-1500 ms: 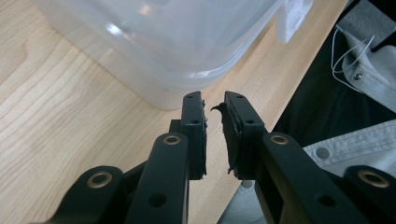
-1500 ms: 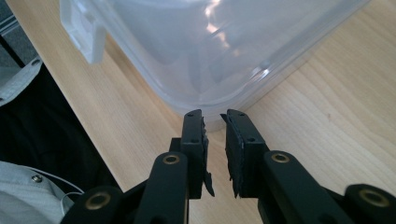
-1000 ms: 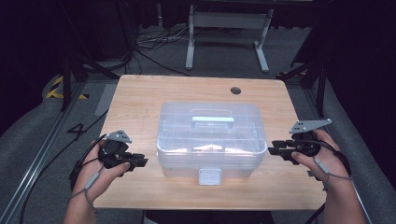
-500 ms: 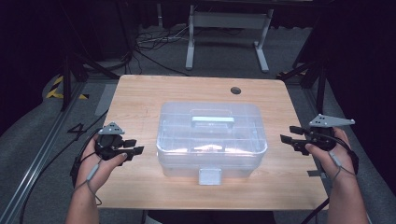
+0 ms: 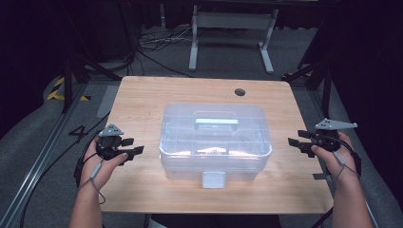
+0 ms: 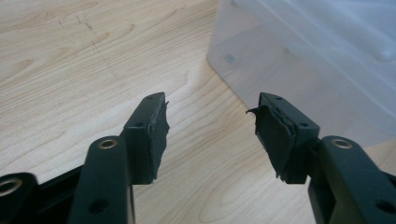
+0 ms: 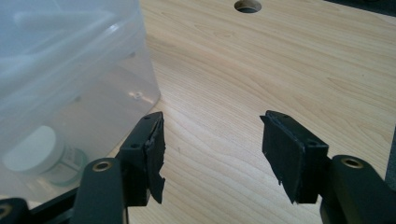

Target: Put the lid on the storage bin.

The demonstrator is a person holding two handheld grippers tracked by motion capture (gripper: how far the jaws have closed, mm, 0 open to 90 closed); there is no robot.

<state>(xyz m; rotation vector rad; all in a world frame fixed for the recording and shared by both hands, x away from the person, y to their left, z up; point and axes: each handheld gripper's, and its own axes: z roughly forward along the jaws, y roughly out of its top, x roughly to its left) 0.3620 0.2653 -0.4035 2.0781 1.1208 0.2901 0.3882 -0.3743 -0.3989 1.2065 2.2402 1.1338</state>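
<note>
We have a clear plastic storage box (image 5: 216,142) sitting at the middle of the wooden surface (image 5: 142,95), lid on, with a pale green carry handle (image 5: 216,122) on top and a front latch (image 5: 213,179) facing us. Through its wall, in the right gripper view, we can make out a small white-capped jar (image 7: 39,154) lying inside near the corner.

Our main worry is an uneven grab. The box walls are smooth and slightly rounded, so if one claw meets the side before the other, we judge that the box would skid or turn on the surface instead of being held. Squeezing the thin plastic too hard could bow the wall or pop the lid; lifting with the latch undone could let the lid part from the base and spill the jar. We cannot tell from here whether the latch is fastened.

The left claw (image 5: 127,146) is spread wide with nothing between its jaws, hovering over bare wood just beside the box's left wall and apart from it. The right claw (image 5: 298,140) is likewise wide open and empty, near the right wall without touching it. Both point inward at the box.
</note>
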